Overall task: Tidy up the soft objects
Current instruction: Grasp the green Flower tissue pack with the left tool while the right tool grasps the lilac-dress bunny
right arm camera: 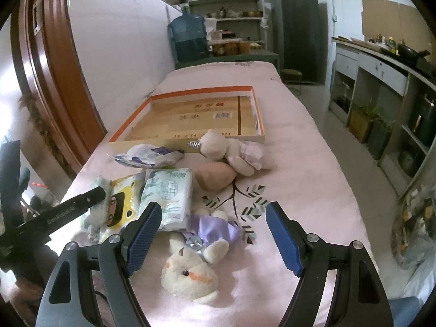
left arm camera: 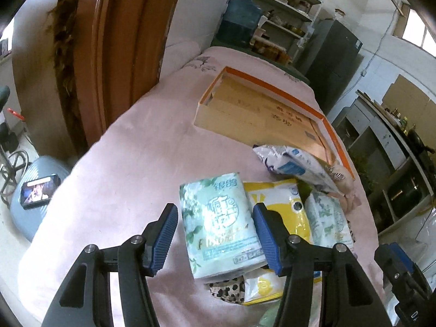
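Note:
My left gripper (left arm camera: 215,234) is open, its blue pads either side of a pale green tissue pack (left arm camera: 220,226) that lies on a yellow pack (left arm camera: 283,207). A second green tissue pack (left arm camera: 328,220) and a white-blue bag (left arm camera: 294,163) lie nearby. My right gripper (right arm camera: 212,234) is open above a plush toy in a purple dress (right arm camera: 199,256). A cream bear (right arm camera: 231,150), a pink plush (right arm camera: 215,175), a green tissue pack (right arm camera: 167,193), the yellow pack (right arm camera: 122,204) and the white-blue bag (right arm camera: 148,156) lie beyond. The shallow orange-rimmed box (left arm camera: 272,87) (right arm camera: 201,91) is open.
All lie on a pink blanket-covered table (right arm camera: 299,163). A wooden door (left arm camera: 122,41) stands left. A water jug (right arm camera: 188,38), shelves (right arm camera: 226,13) and a dark cabinet (right arm camera: 297,27) are at the back. A counter (right arm camera: 381,62) runs along the right.

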`<action>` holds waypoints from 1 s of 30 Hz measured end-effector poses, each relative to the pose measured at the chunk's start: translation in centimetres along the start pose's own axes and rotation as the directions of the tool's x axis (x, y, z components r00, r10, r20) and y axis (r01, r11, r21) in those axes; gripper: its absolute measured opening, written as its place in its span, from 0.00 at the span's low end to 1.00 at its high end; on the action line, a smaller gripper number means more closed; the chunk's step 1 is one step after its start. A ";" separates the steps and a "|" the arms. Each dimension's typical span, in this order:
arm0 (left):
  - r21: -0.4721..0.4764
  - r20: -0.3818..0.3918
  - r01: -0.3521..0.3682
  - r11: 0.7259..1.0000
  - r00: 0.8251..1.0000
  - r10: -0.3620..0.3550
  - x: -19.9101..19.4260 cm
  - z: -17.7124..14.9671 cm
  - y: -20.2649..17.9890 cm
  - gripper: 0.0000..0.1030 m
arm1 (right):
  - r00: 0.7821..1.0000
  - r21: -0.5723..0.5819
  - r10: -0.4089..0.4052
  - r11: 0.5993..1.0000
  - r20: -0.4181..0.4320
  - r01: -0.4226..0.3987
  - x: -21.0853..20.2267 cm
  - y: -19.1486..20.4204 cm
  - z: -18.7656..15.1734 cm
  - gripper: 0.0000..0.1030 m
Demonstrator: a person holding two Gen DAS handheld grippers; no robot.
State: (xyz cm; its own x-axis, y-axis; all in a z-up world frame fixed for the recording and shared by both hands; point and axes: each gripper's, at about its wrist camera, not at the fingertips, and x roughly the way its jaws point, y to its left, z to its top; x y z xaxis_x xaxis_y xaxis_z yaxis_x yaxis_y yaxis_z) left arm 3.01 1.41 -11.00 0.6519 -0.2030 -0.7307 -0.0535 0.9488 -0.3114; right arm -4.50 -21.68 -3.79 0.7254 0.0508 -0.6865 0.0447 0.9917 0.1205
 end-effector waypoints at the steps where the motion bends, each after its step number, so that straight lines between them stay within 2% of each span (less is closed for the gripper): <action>1: -0.007 -0.007 0.006 1.000 1.000 -0.006 0.3 -0.2 0.1 0.56 | 1.000 0.001 0.002 1.000 -0.002 -0.002 0.1 0.0 0.0 0.78; 5: -0.064 -0.017 0.058 0.996 0.998 -0.059 0.8 -0.4 0.9 0.56 | 1.000 0.010 0.005 1.000 -0.013 -0.004 0.6 -0.3 -0.3 0.78; 7: -0.056 -0.017 0.071 0.996 0.997 -0.072 1.0 -0.3 0.9 0.52 | 1.000 0.015 0.007 1.000 -0.021 -0.006 0.8 -0.5 -0.4 0.78; 13: 0.030 0.016 0.060 0.998 0.998 -0.061 0.4 -0.3 -0.2 0.43 | 0.998 0.030 0.030 0.999 -0.055 -0.028 1.0 -1.0 -1.8 0.78; 22: 0.071 0.127 0.019 0.997 0.992 -0.028 -2.2 0.1 -0.5 0.42 | 0.988 0.069 0.076 0.995 -0.136 -0.067 2.9 -0.7 -2.9 0.78; 26: 0.078 0.150 0.001 0.997 0.989 -0.013 -3.0 0.8 -0.6 0.42 | 0.974 0.066 0.124 0.991 -0.190 -0.113 3.9 0.1 -3.4 0.78; 28: 0.085 0.151 0.001 0.996 0.988 -0.014 -3.1 0.9 -0.7 0.42 | 0.967 0.063 0.127 0.991 -0.221 -0.116 4.6 0.4 -3.6 0.74; 30: 0.094 0.155 0.000 0.996 0.988 -0.015 -3.2 0.9 -0.7 0.42 | 0.970 0.040 0.090 0.996 -0.226 -0.083 4.9 0.6 -3.8 0.49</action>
State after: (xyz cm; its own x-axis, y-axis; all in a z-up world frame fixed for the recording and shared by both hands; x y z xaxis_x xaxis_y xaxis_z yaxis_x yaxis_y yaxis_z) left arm 1.67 1.58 -7.87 0.7617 -0.1773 -0.6232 0.0179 0.9672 -0.2532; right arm -3.51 -20.36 -9.77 0.5525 0.1651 -0.8170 0.0119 0.9785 0.2058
